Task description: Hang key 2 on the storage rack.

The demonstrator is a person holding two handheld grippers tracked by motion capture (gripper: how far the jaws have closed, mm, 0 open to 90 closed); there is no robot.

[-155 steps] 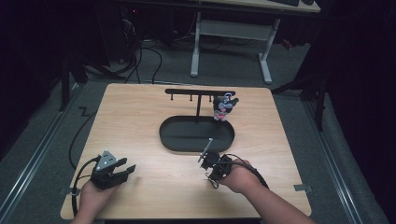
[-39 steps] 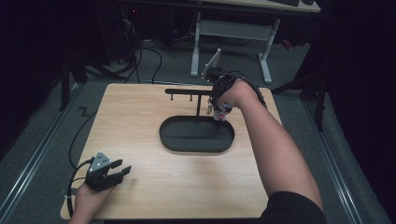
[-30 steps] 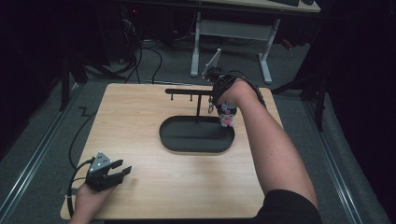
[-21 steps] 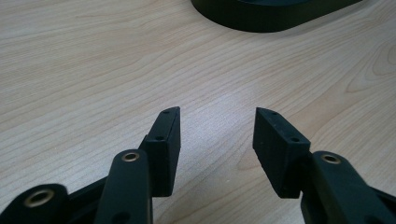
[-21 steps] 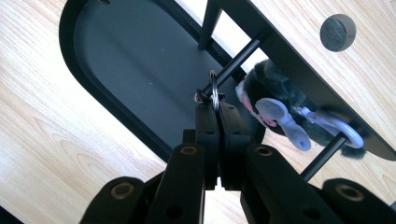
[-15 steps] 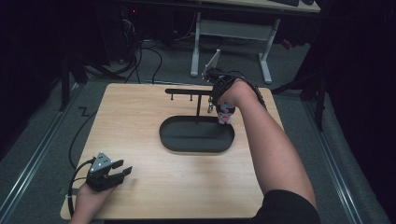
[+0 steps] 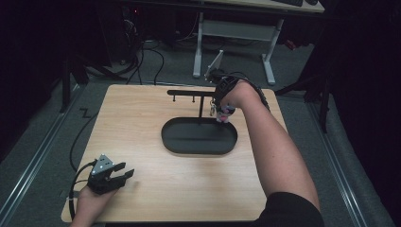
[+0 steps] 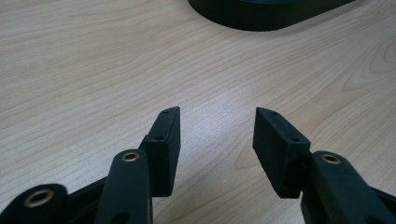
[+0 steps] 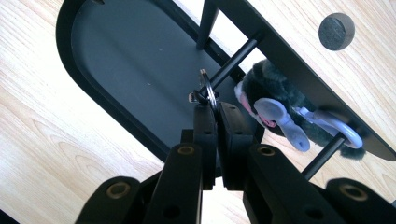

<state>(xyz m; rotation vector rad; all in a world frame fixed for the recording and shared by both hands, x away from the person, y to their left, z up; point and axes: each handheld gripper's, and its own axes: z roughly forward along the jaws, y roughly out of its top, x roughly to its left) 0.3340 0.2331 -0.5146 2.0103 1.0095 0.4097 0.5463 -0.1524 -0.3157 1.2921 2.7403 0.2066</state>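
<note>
Left gripper (image 7: 124,175): rests low at the near-left corner of the table (image 7: 142,127), black jaws standing apart with nothing between them; bare pale wood grain lies under the fingertips.

Stand (image 7: 191,92): a thin black bar on a slim post, with short pegs hanging beneath; matte, probably metal.

Tray (image 7: 198,147): the stand's oval black base, shallow with a raised rim, smooth and dull.

Key ring (image 9: 208,94): a small split metal ring, pinched at the tips of the right gripper (image 9: 217,108) and held against a peg (image 9: 233,61) under the bar.

Right gripper: jaws nearly together, clamped on the ring; judged to be mid-hanging, ring at the peg but release not yet made.

Plush charm (image 9: 271,105): dark, fuzzy, with pink patches and a pale plastic clasp (image 9: 334,126); already hanging from a neighbouring peg near the bar's right end.
</note>
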